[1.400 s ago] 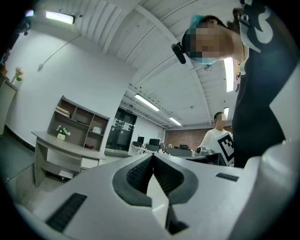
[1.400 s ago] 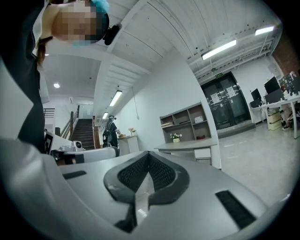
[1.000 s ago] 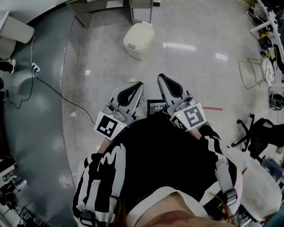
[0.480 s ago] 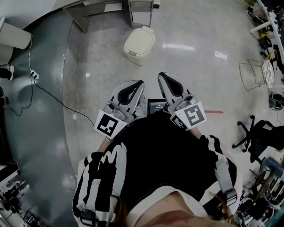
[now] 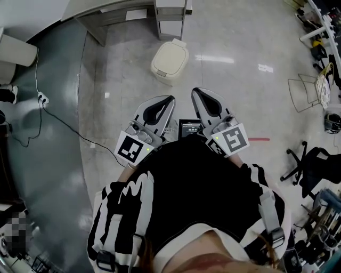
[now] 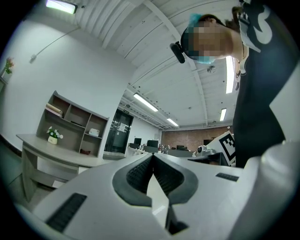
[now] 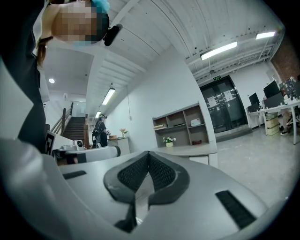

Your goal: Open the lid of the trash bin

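A cream trash bin (image 5: 170, 62) with its lid down stands on the pale floor ahead of me in the head view. My left gripper (image 5: 169, 98) and right gripper (image 5: 193, 91) are held close to my chest, tips pointing toward the bin and well short of it. Both are shut with nothing between their pads. In the left gripper view the left gripper (image 6: 152, 155) points up at the room, jaw tips touching. The right gripper (image 7: 149, 153) in its own view looks the same, and the bin does not show in either gripper view.
A grey desk and shelf unit (image 5: 171, 11) stand just beyond the bin. A black cable (image 5: 64, 109) crosses the darker floor at left. A wire frame (image 5: 302, 90) and office chair base (image 5: 298, 160) sit at right. A small screen device (image 5: 189, 128) hangs between the grippers.
The bin has slid lower and slightly right in the head view, so it stands nearer to me. Both grippers have kept the same pose, shut, against my chest.
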A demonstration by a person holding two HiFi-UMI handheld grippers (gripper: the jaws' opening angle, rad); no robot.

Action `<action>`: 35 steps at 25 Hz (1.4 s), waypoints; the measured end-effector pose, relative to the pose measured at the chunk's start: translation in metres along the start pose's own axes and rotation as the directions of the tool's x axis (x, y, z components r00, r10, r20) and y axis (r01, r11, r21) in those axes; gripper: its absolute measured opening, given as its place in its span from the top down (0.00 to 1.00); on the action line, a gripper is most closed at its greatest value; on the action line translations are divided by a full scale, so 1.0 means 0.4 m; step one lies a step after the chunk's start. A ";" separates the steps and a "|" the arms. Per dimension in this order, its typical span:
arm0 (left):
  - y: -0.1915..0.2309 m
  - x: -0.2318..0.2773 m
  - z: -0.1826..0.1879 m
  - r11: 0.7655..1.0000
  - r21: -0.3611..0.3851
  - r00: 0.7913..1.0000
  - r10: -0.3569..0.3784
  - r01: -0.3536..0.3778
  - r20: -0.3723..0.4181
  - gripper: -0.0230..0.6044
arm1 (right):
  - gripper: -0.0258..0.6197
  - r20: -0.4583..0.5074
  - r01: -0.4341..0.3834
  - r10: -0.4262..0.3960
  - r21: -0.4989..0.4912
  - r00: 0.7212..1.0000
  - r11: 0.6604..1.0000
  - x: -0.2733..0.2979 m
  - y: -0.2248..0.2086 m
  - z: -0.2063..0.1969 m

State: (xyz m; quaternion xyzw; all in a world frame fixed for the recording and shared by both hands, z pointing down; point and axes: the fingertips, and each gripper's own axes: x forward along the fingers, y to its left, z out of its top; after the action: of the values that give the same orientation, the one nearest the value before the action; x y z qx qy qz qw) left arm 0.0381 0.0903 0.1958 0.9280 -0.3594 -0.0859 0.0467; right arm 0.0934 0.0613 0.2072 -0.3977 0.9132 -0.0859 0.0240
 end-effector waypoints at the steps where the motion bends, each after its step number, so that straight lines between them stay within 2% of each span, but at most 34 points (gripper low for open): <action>1: 0.013 0.007 0.004 1.000 0.000 1.000 -0.003 0.003 0.002 0.96 | 0.95 0.001 0.003 -0.003 -0.001 1.000 1.000 0.013 -0.007 0.003; 23: 0.266 0.155 0.065 0.998 -0.005 0.998 -0.070 0.070 -0.001 0.96 | 0.95 0.006 0.069 -0.068 -0.009 0.998 0.998 0.261 -0.140 0.071; 35: 0.400 0.201 0.063 0.997 -0.023 0.997 -0.077 0.077 -0.017 0.96 | 0.95 -0.003 0.073 -0.073 0.005 0.997 0.997 0.396 -0.183 0.072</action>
State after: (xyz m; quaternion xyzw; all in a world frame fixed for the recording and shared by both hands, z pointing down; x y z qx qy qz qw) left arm -0.0140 -0.0826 0.1848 0.9413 -0.3220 -0.0835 0.0571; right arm 0.0411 -0.1074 0.1955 -0.4309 0.8977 -0.0894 0.0207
